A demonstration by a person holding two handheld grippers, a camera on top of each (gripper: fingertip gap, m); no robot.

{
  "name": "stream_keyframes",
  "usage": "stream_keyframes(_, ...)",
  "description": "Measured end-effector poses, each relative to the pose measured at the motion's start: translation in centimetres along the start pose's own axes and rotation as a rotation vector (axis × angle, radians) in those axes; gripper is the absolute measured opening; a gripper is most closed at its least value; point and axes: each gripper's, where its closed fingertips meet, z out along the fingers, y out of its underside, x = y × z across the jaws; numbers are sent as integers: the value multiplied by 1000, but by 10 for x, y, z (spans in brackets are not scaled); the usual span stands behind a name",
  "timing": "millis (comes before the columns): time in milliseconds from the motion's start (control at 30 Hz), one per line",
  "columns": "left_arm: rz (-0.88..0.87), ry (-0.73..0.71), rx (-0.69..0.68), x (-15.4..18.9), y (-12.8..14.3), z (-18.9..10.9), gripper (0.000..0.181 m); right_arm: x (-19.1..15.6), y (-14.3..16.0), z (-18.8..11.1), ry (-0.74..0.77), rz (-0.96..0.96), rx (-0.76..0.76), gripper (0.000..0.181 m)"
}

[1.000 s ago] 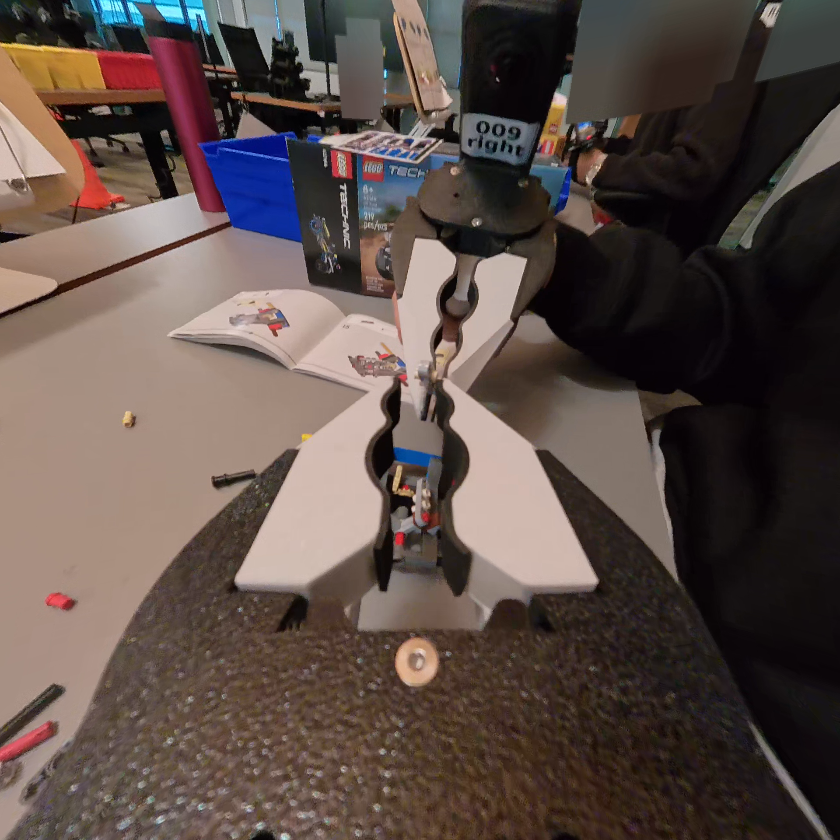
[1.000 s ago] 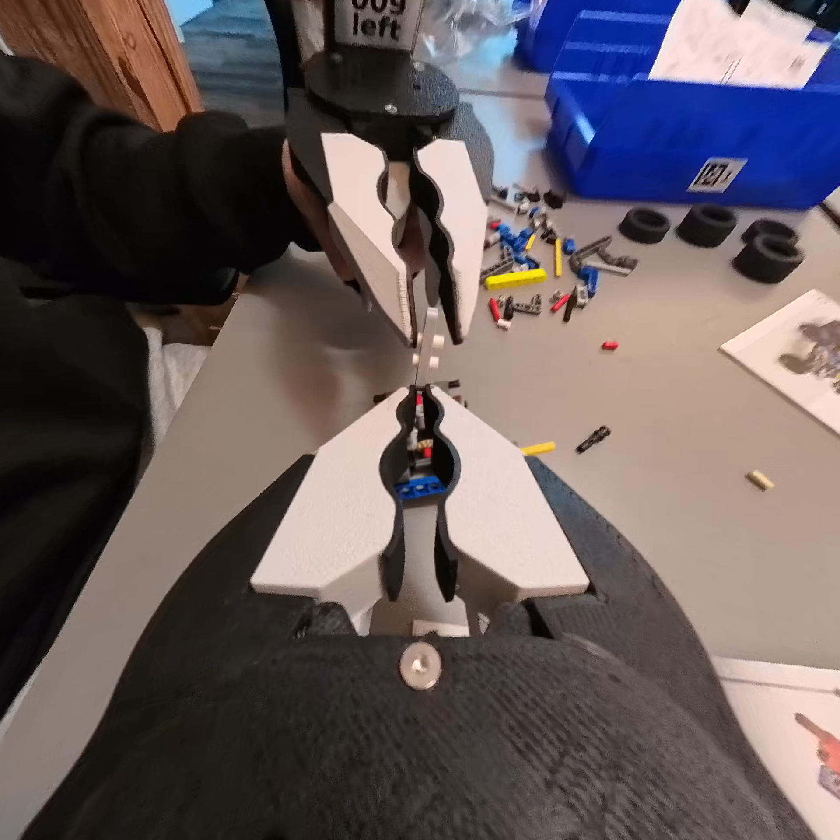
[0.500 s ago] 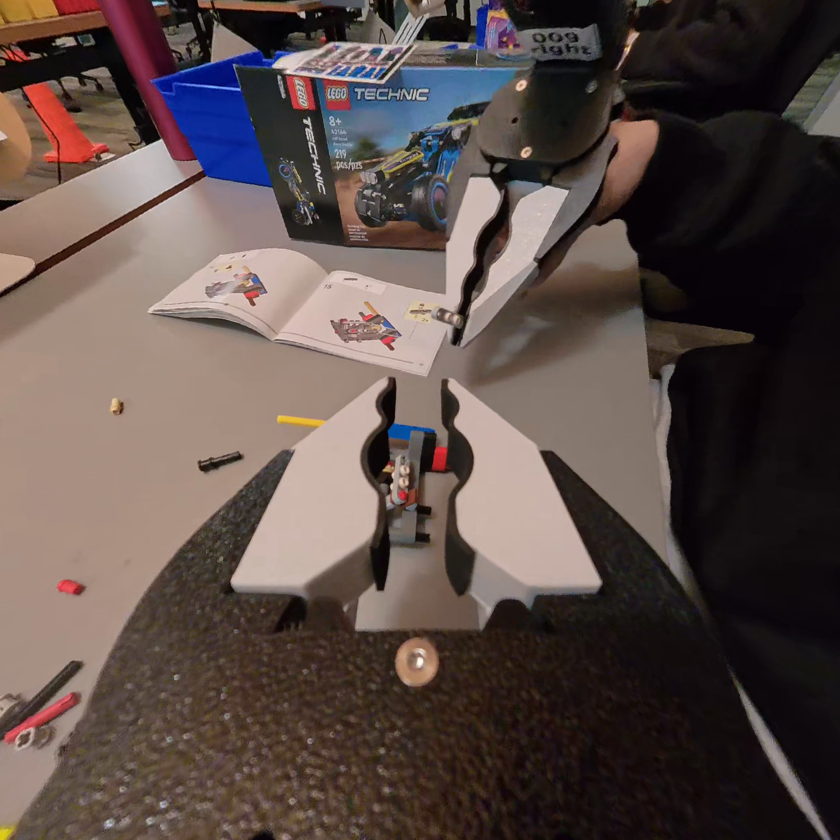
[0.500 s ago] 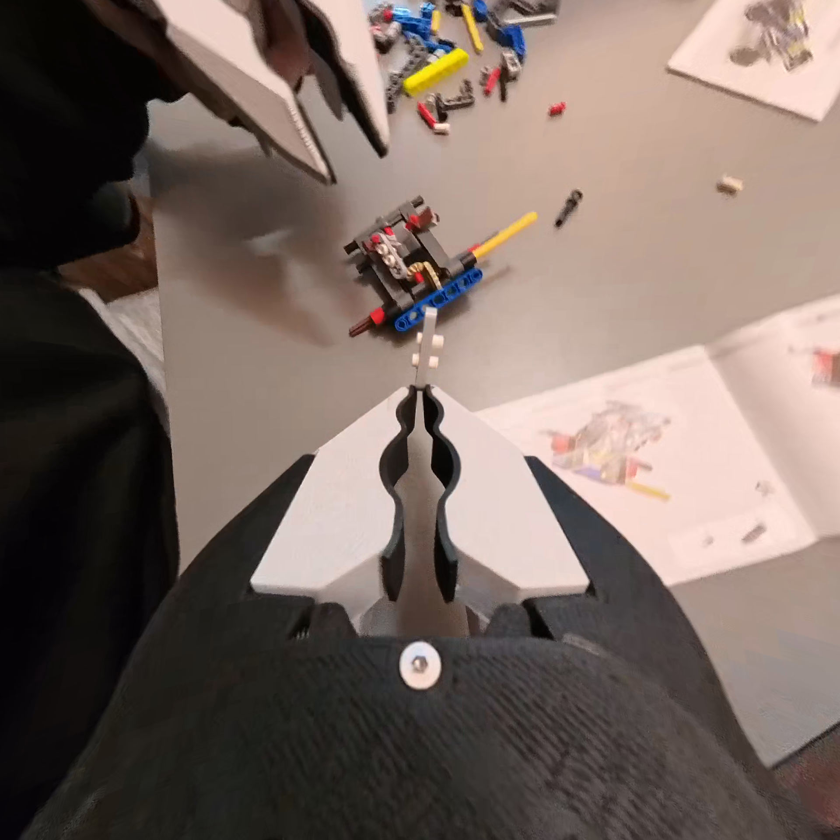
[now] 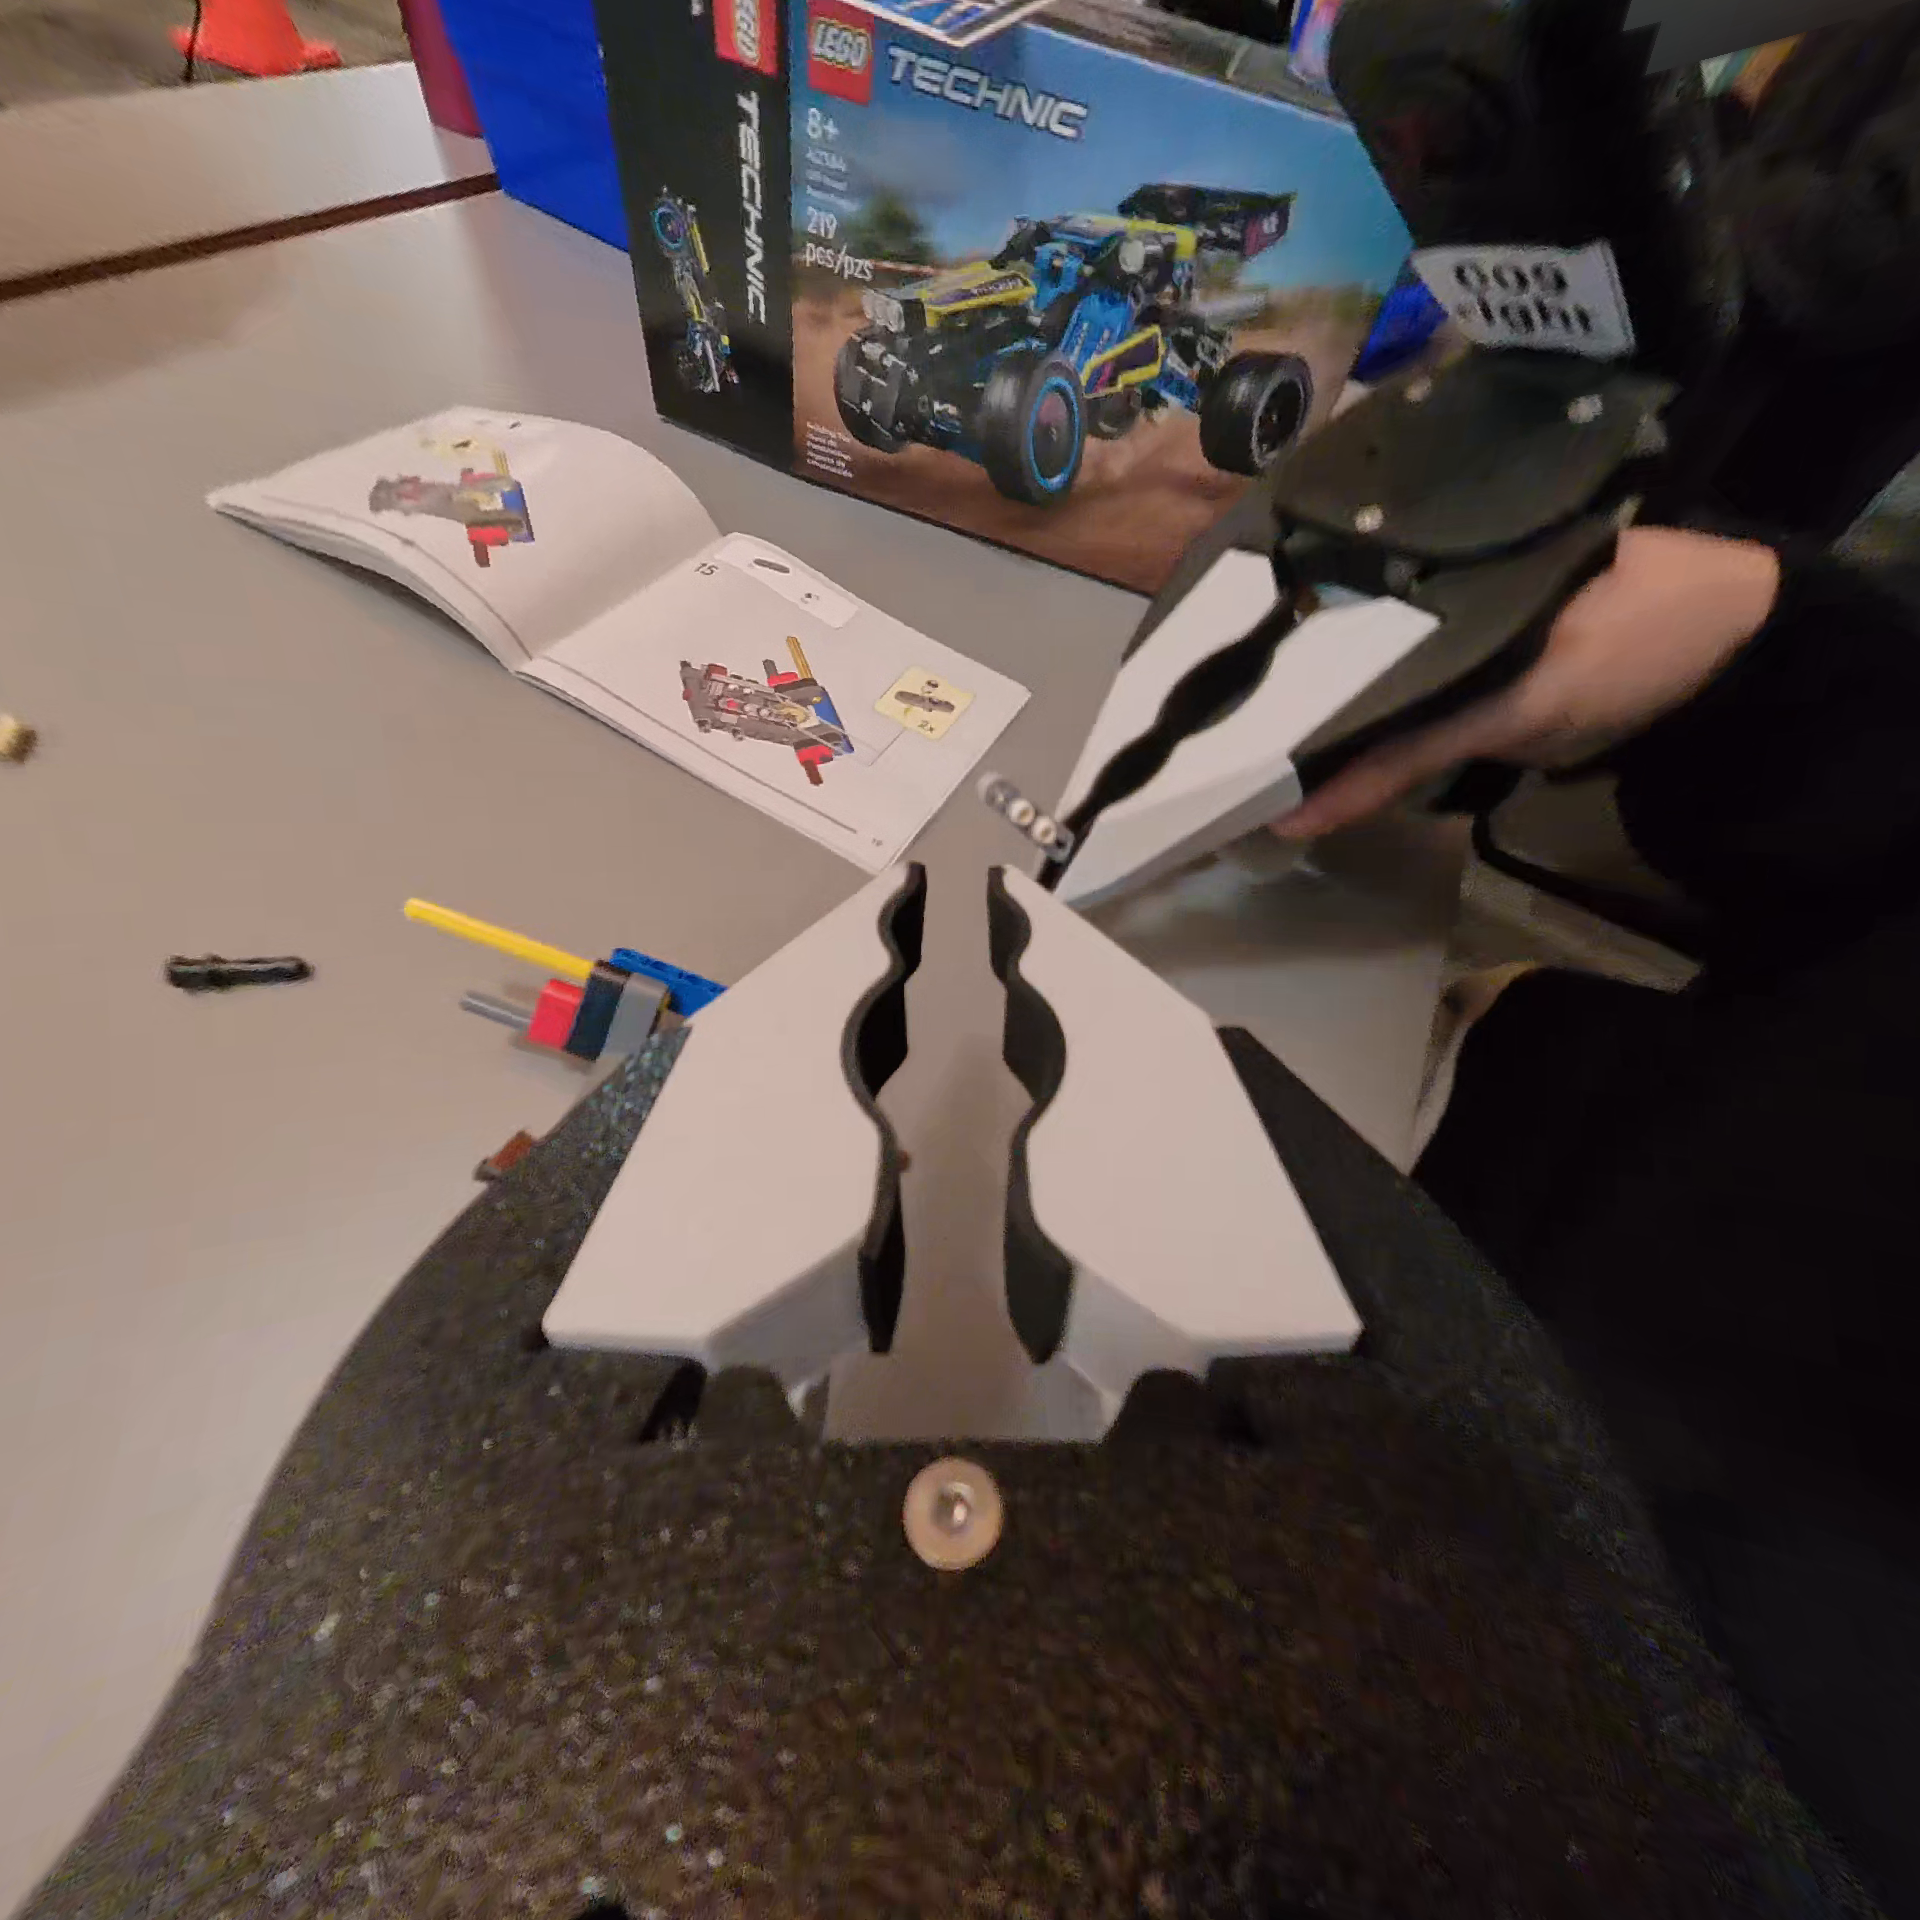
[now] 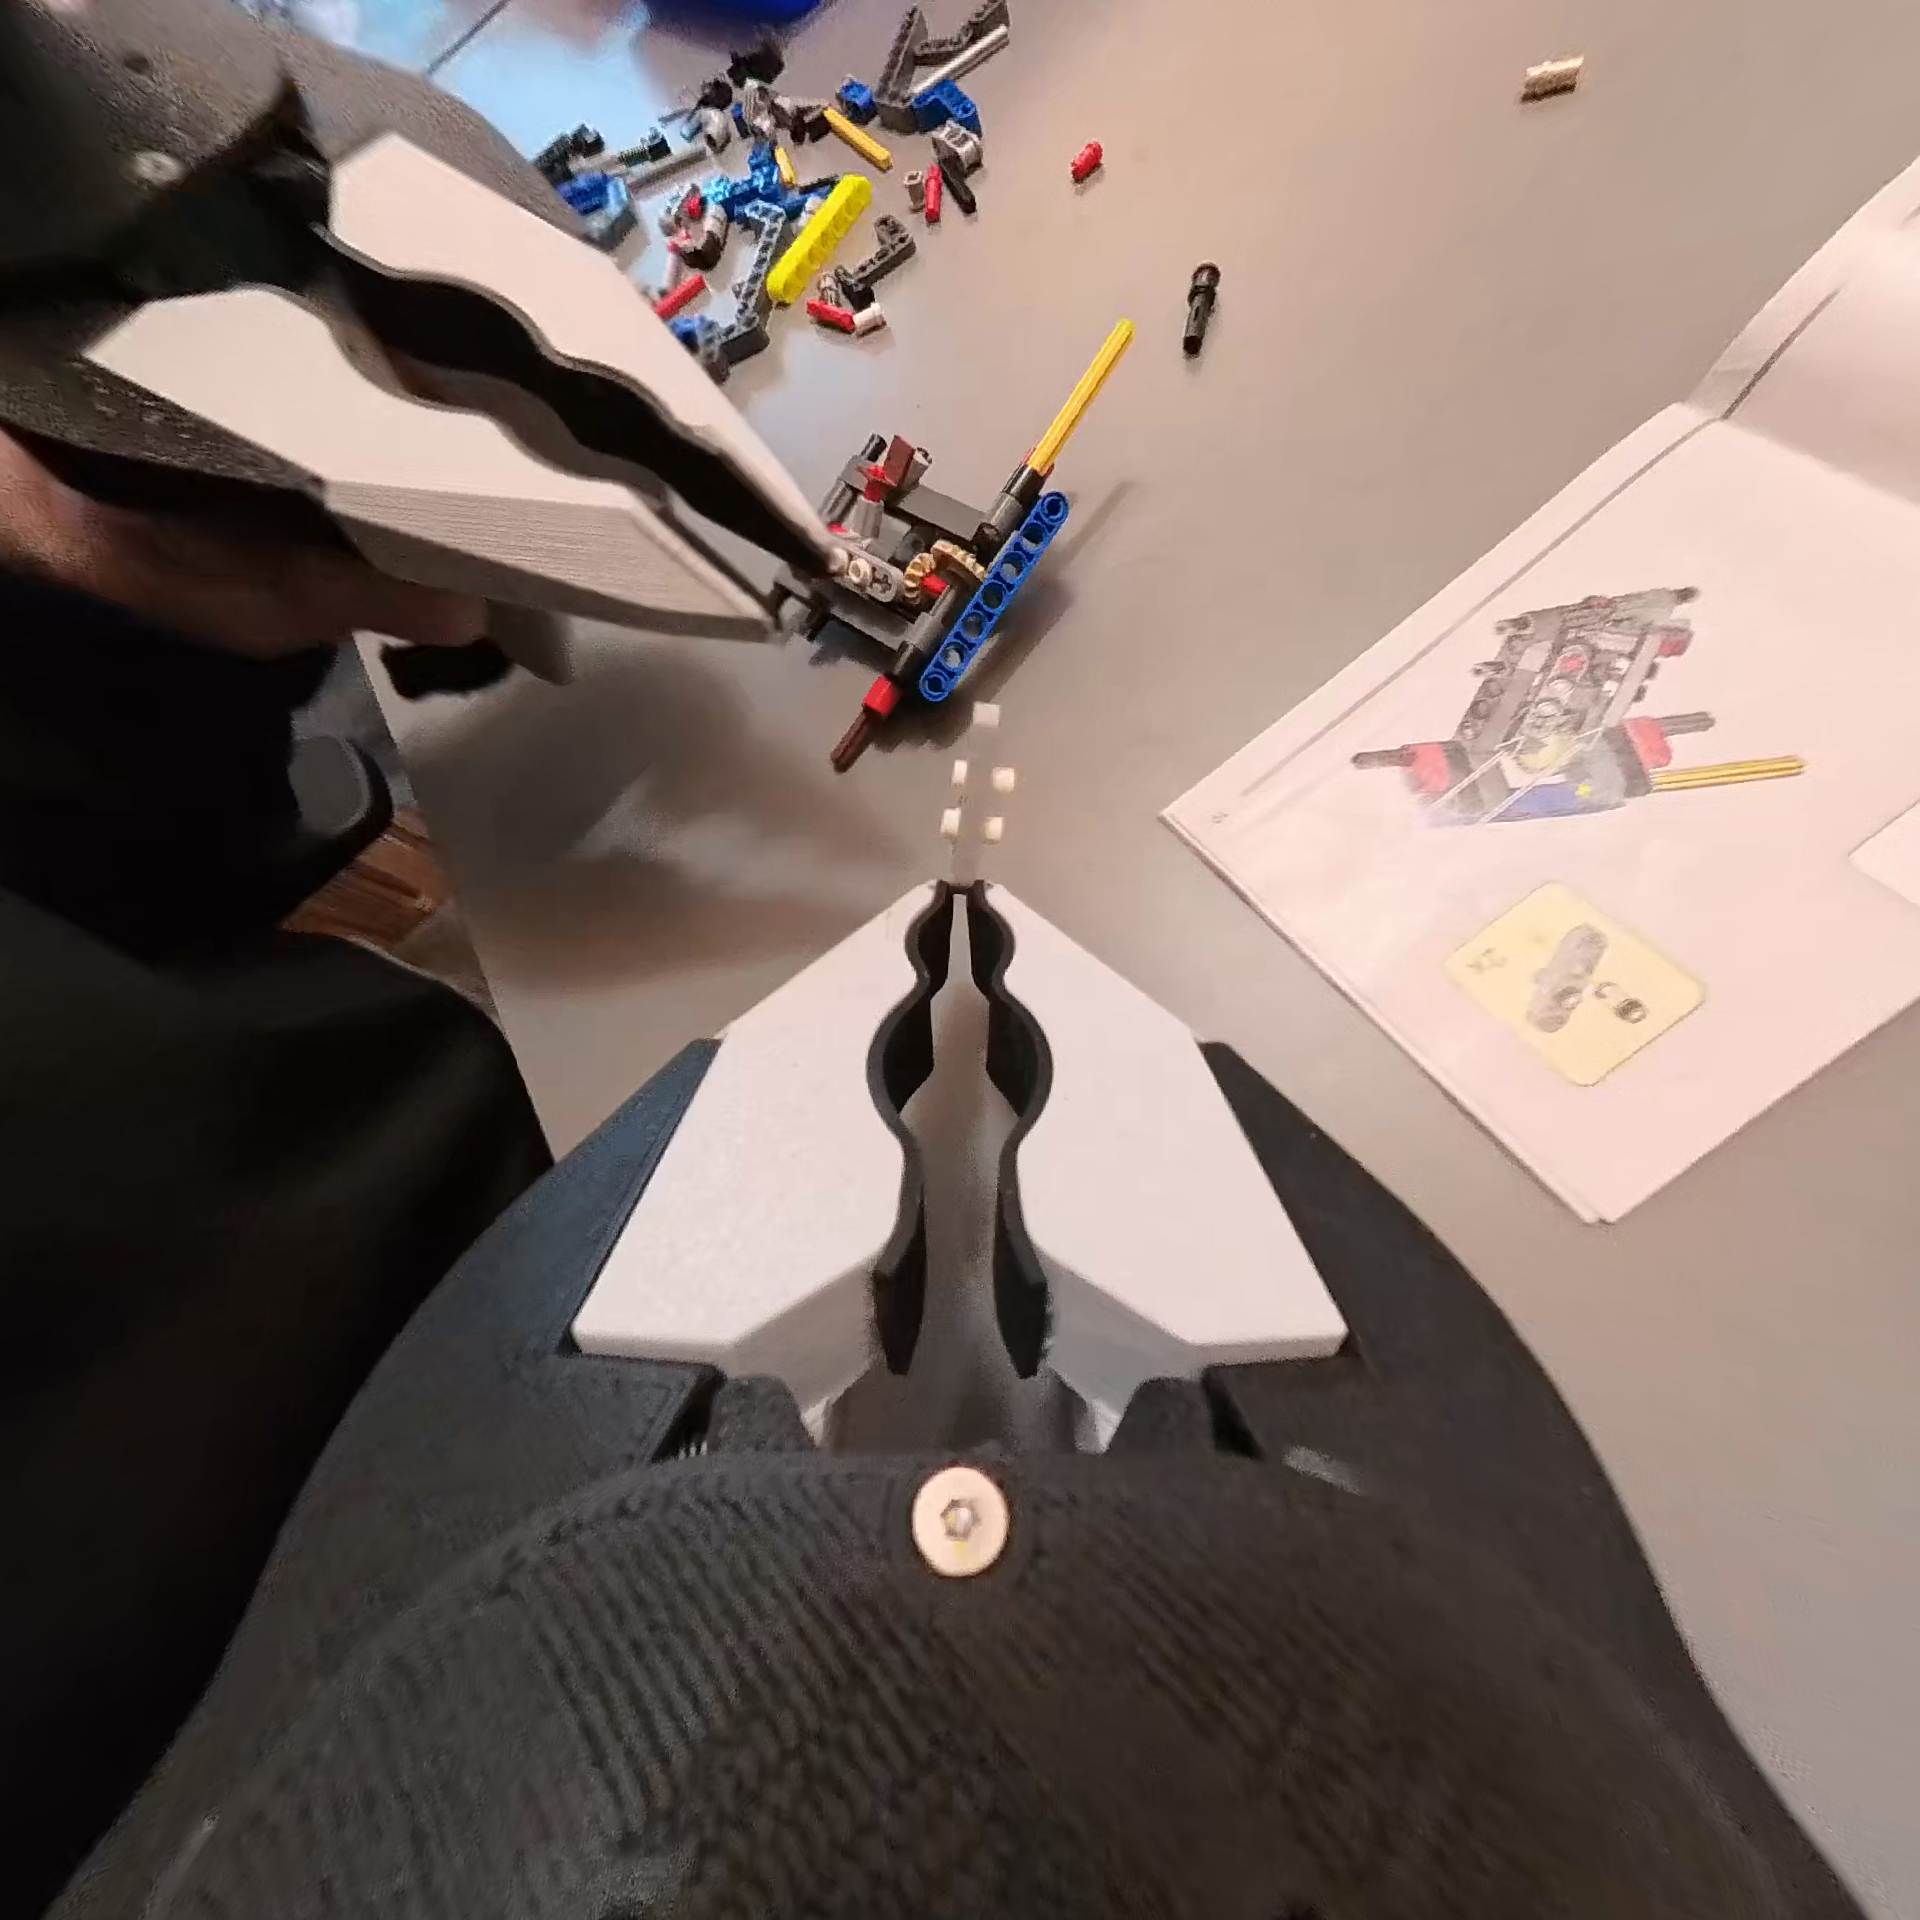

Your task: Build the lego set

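Observation:
The partly built lego assembly (image 6: 966, 582), with a blue beam, black frame and yellow axle, lies on the grey table (image 6: 1351, 312). In the left wrist view it (image 5: 592, 1003) shows just left of my left gripper, partly hidden by the left finger. My left gripper (image 5: 956, 883) is open and empty, with only table between its jaws. In the right wrist view its tips (image 6: 800, 582) are right beside the assembly. My right gripper (image 6: 956, 888) is shut on a small white lego piece (image 6: 977, 790), held above the table short of the assembly. This gripper (image 5: 1055, 852) also shows in the left wrist view.
An open instruction booklet (image 5: 623, 644) (image 6: 1403, 883) lies on the table, with the lego box (image 5: 997, 312) standing behind it. A pile of loose pieces (image 6: 790, 208) lies beyond the assembly. A black pin (image 6: 1202, 307) and a tan piece (image 6: 1551, 78) lie apart.
My left gripper lowered the assembly to the table, opened, and shifted to its right. My right gripper drew back from the assembly with the white piece still in it.

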Motion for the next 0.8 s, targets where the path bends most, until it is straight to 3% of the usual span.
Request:
stream_keyframes(233, -157, 85, -26, 8, 1, 21, 12, -4, 1, 6, 30, -3, 32, 1)
stream_keyframes(500, -337, 144, 10, 14, -5, 25, 16, -9, -1, 7, 107, -90, 42, 1)
stream_keyframes(800, -292, 121, -11, 15, -2, 24, 4, -14, 2, 6, 139, -132, 42, 1)
